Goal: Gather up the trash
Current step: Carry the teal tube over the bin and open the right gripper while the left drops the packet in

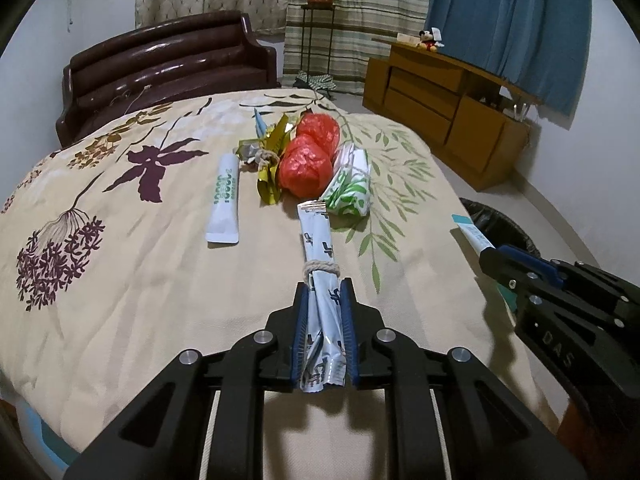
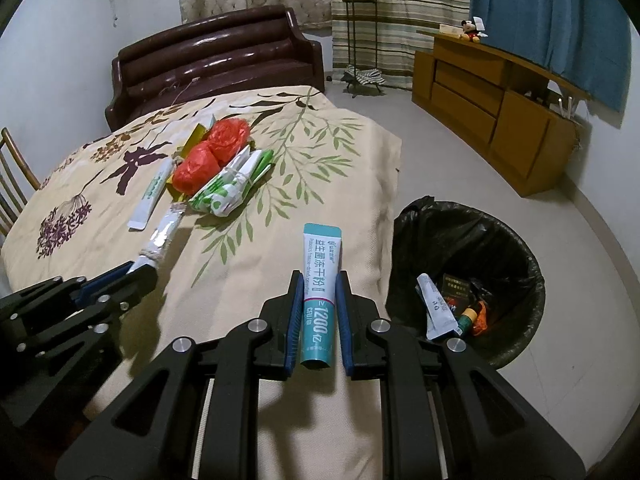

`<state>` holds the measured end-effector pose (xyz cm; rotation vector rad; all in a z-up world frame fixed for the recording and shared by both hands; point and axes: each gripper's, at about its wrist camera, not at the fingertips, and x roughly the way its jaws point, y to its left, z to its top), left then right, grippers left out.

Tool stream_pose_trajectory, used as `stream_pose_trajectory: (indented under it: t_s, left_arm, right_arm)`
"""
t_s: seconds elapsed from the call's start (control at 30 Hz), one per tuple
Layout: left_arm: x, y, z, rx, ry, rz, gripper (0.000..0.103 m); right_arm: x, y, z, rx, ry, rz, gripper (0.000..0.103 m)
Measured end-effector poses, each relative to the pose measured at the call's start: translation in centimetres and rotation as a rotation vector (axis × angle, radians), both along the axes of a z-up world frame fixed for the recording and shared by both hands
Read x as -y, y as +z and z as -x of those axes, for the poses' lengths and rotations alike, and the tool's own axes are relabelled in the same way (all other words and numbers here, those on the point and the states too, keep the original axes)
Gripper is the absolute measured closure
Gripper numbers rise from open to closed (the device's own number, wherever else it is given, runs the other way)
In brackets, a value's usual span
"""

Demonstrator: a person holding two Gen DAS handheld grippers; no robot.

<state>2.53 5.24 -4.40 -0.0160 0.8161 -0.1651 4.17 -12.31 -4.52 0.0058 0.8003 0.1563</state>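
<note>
My left gripper [image 1: 325,288] is shut on a pale blue sachet bundle [image 1: 316,236] tied with string, which lies along the floral tablecloth [image 1: 120,280]. The right wrist view shows the same gripper [image 2: 140,270] and bundle [image 2: 164,232] at the left. My right gripper [image 2: 319,277] is shut on a teal sachet [image 2: 322,248], held above the table's right edge. Loose on the cloth are two red crumpled bags [image 1: 308,168], a green-and-white wrapper bundle [image 1: 350,190], a white sachet [image 1: 224,200] and gold wrappers [image 1: 272,176]. The black-lined trash bin [image 2: 460,232] stands on the floor to the right.
Several wrappers lie inside the bin. A brown sofa [image 2: 216,56] stands behind the table, a wooden cabinet [image 2: 492,96] along the right wall, a plant stand [image 2: 360,24] at the back. A chair back [image 2: 12,184] shows at the table's left edge.
</note>
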Motion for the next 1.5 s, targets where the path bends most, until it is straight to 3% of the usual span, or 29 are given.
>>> stream_pose_trajectory:
  t_s: [0.3, 0.6, 1.03, 1.5]
  left_arm:
    - [0.5, 2.4, 0.5, 0.070, -0.017, 0.032, 0.086]
    - [4.1, 3.4, -1.4, 0.100, -0.089, 0.041, 0.086]
    - [11.4, 2.4, -4.6, 0.098, -0.198, 0.012, 0.086]
    - [16.2, 0.6, -8.0, 0.056, -0.235, -0.038, 0.086]
  right_arm:
    - [2.2, 1.1, -0.5, 0.031, -0.059, -0.006, 0.087]
    - [6.5, 2.0, -1.8, 0.068, -0.164, 0.016, 0.087]
    - [11.7, 1.2, -3.3, 0.068, -0.267, 0.020, 0.087]
    - [15.4, -0.6, -5.8, 0.046, -0.312, -0.012, 0.087]
